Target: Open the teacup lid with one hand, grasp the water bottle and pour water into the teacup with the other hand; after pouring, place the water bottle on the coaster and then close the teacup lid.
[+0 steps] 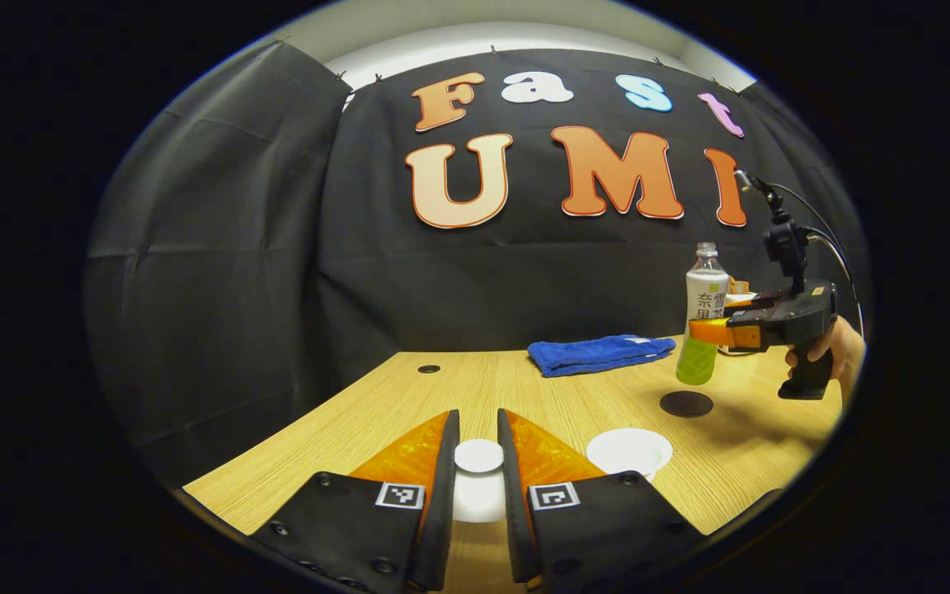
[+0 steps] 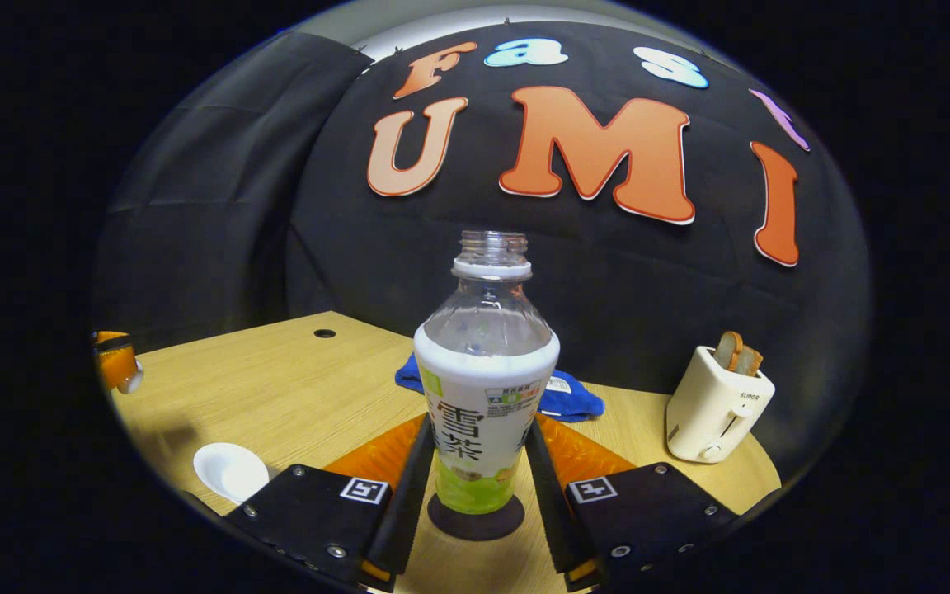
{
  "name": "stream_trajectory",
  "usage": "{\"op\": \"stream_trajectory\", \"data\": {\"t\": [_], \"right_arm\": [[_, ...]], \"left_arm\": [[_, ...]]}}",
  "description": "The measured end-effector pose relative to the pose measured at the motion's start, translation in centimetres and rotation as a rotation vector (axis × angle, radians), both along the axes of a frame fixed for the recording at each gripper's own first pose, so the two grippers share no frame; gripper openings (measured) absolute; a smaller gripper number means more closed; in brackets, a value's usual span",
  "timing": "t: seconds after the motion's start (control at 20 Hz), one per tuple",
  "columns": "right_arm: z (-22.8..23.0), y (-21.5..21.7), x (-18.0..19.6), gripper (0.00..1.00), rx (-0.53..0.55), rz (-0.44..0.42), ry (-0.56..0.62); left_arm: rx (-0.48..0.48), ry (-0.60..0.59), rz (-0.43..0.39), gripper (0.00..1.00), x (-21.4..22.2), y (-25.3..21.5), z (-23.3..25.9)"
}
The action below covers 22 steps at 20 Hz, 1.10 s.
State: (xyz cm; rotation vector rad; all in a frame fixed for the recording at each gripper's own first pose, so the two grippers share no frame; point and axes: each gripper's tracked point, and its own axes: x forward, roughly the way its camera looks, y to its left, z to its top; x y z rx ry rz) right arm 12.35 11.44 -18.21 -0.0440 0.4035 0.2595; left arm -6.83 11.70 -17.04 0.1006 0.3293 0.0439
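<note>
Right gripper view — water bottle (image 2: pixel 482 388) upright, mouth up | above coaster (image 2: pixel 476 520)

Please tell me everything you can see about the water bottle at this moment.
The water bottle is clear plastic with no cap on its open neck. A white label wraps its middle, turning green lower down. It stands upright. The right tongs hold it around the labelled body, one finger on each side. In the left gripper view it hangs in the air above the dark round coaster, not touching it. The coaster lies on the wooden table. Whether any liquid remains inside cannot be told.
</note>
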Motion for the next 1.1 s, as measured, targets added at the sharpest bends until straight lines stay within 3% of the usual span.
{"op": "stream_trajectory", "data": {"t": [0.45, 0.7, 0.9, 1.1], "right_arm": [[-4.9, -0.9, -0.1, 0.63, 0.049, -0.009, 0.154], [-4.8, -1.4, 0.4, 0.65, 0.111, -0.016, 0.167], [-4.6, -1.4, 0.5, 0.72, 0.157, -0.02, 0.181], [-3.8, -1.4, 0.1, 0.82, 0.126, 0.003, 0.142]], "left_arm": [[0.009, -0.008, 0.005, 0.32, -0.2, -0.5, 0.4], [-0.02, 0.001, -0.007, 0.32, 0.3, -1.7, 0.1], [-0.07, -0.01, -0.039, 0.33, 1.4, -3.8, 0.2], [-0.142, -0.001, -0.08, 0.32, 2.8, -6.6, -0.8]]}}
